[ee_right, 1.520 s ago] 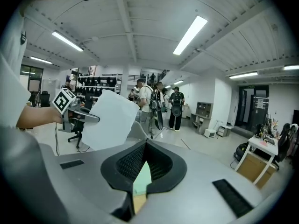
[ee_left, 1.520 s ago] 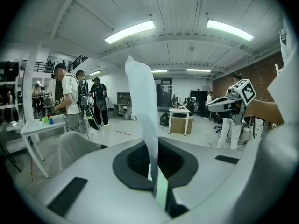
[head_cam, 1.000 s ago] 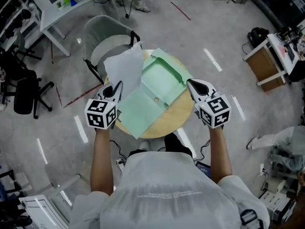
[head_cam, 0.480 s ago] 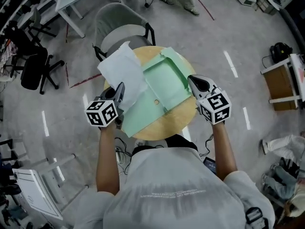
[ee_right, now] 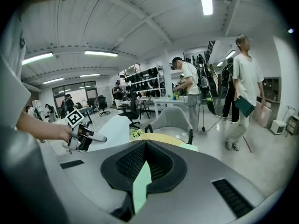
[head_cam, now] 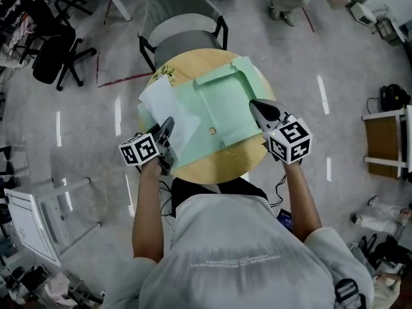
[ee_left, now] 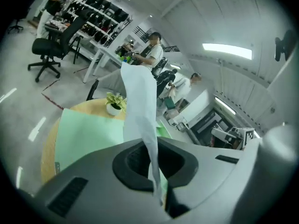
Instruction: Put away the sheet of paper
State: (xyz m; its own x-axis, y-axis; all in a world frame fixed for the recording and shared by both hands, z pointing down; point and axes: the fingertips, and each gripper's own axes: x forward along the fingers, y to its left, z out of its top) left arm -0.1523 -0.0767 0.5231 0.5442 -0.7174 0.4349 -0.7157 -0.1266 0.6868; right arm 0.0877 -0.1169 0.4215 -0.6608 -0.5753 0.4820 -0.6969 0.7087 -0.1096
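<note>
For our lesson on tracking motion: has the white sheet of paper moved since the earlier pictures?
Yes. The sheet of paper has drawn back from the round table's far edge, toward the person.

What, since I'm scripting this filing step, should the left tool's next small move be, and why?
Probably swing the left tool rightward so the white sheet comes flat over the open green folder. That tool is shut on the sheet's edge, the sheet lies partly over the folder's left side, and the right tool pinches the folder's right edge.

The sheet of paper (head_cam: 166,108) is white, the folder (head_cam: 222,102) mint green, the table (head_cam: 212,166) pale wood.
</note>
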